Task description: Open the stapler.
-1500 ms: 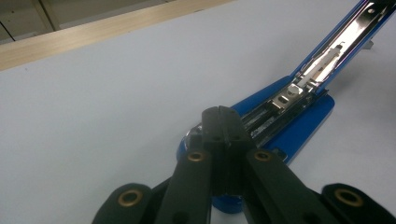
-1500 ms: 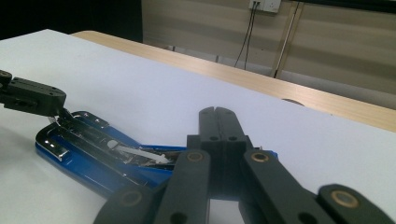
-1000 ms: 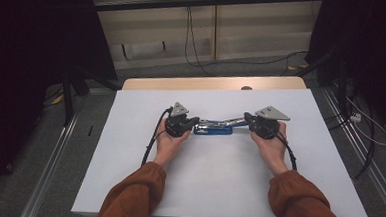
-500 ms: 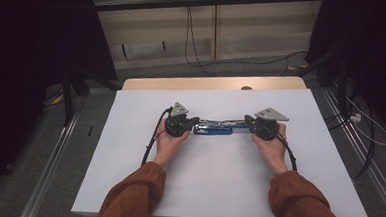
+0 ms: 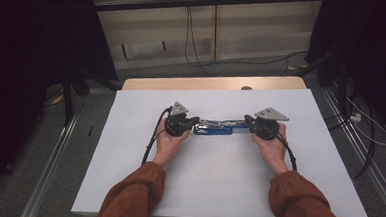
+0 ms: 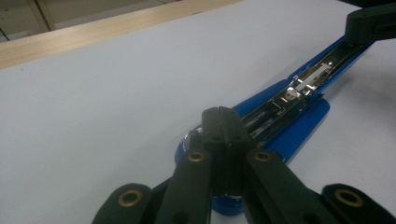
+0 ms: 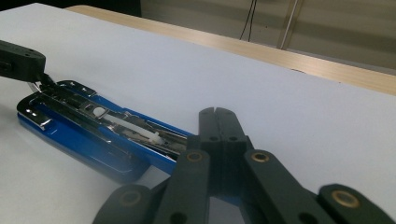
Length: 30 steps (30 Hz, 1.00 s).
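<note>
A white table (image 5: 128, 150) carries a blue stapler (image 5: 214, 127) at its middle, swung open and lying lengthwise left to right, its metal staple channel facing up. The left gripper (image 5: 194, 122) sits at the stapler's left end, jaws clenched together with the tips at that end. The right gripper (image 5: 248, 122) meets the right end, jaws likewise clenched; whether either actually pinches the stapler I cannot tell.

You'll find no readable text, label, brand, number or sign here, not even on the blue stapler (image 5: 214, 127) lying opened on the table.
</note>
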Tool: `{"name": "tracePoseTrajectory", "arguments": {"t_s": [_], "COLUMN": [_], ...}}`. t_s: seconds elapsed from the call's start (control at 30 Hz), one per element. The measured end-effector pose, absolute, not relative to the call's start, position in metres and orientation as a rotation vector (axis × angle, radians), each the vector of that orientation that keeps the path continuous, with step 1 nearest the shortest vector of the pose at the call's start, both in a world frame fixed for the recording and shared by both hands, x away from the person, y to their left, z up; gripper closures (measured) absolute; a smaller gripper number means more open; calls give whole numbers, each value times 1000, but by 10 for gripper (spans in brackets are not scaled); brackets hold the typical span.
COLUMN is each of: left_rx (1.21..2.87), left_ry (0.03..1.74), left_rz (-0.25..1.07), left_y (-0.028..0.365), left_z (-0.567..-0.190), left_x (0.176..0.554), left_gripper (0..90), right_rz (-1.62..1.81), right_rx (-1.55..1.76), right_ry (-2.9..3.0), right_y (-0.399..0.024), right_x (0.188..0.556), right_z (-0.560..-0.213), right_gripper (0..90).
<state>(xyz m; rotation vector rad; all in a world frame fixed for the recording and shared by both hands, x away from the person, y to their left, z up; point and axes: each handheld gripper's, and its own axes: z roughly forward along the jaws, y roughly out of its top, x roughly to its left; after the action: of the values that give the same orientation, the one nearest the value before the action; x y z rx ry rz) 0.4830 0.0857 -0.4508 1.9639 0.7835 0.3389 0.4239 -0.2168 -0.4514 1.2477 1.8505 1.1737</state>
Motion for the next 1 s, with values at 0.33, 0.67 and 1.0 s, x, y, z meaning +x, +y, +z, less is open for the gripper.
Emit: {"name": "tracePoseTrajectory", "arguments": {"t_s": [0.33, 0.67, 1.0], "left_rx": [1949, 1898, 1920], "left_ry": [741, 783, 779], "left_rz": [363, 372, 406], "left_y": [86, 93, 90], "left_z": [-446, -440, -433], "left_x": [482, 482, 474], "left_gripper": [889, 674, 329], "right_rz": [1204, 1255, 1318], "right_rx": [1258, 1270, 1251], "right_ry": [1829, 1821, 1821], "right_y": [-220, -218, -217], "right_x": [424, 423, 420], "right_z": [-449, -448, -443], "right_gripper": [896, 786, 517]}}
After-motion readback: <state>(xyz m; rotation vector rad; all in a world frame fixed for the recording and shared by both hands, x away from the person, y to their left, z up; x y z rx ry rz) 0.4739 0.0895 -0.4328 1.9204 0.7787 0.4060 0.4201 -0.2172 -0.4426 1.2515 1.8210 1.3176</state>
